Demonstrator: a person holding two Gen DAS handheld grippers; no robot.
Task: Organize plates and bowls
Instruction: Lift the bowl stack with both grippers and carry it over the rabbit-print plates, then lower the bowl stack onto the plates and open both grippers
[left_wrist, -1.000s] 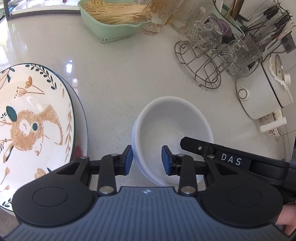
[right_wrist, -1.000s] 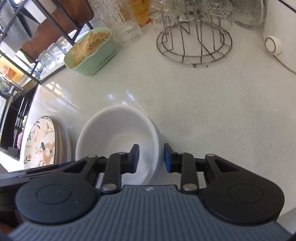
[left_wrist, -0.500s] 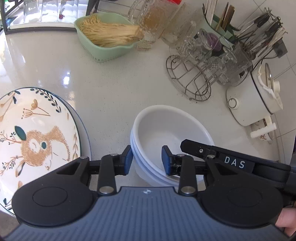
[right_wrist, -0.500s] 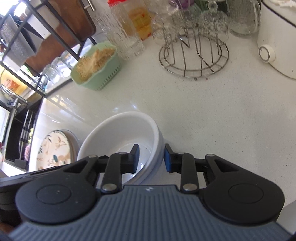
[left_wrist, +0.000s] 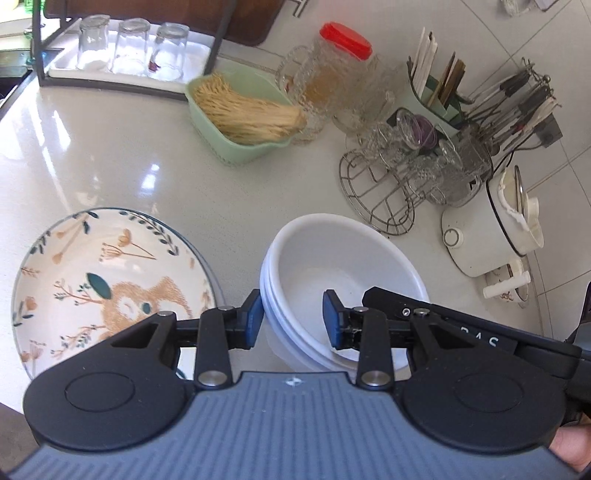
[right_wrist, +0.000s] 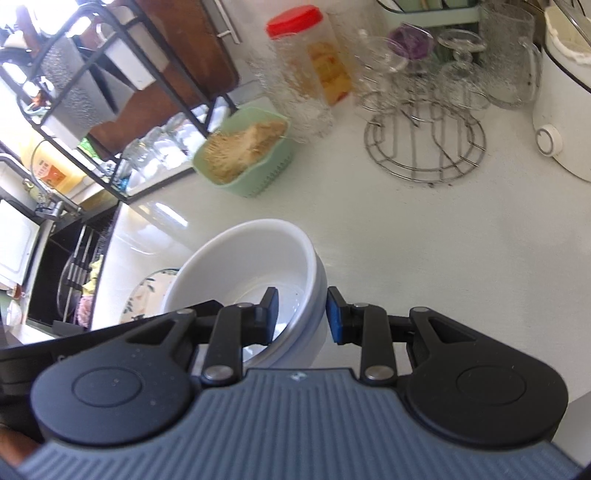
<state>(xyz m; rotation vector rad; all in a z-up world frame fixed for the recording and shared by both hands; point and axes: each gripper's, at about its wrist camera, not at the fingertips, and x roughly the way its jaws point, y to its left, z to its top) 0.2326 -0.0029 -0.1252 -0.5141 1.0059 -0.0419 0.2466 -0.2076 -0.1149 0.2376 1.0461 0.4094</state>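
A stack of nested white bowls (left_wrist: 340, 266) is held above the counter, tilted, with both grippers clamped on its near rim. My left gripper (left_wrist: 293, 319) is shut on the stack's left rim, one pad outside and one inside. My right gripper (right_wrist: 301, 310) is shut on the right rim of the same stack (right_wrist: 251, 258). A stack of plates with a squirrel print on top (left_wrist: 107, 284) lies on the counter to the left; its edge shows in the right wrist view (right_wrist: 147, 291).
A green basket of noodles (left_wrist: 240, 118), a red-lidded jar (left_wrist: 336, 70), a wire rack of glasses (left_wrist: 402, 177) and a white cooker (left_wrist: 491, 229) stand behind. A tray of upturned glasses (left_wrist: 129, 51) sits at the far left. A sink (right_wrist: 62, 273) lies beyond the counter's left edge.
Both grippers have lifted the bowl stack off the counter and tilted it. The views rose, and more of the back of the counter now shows.
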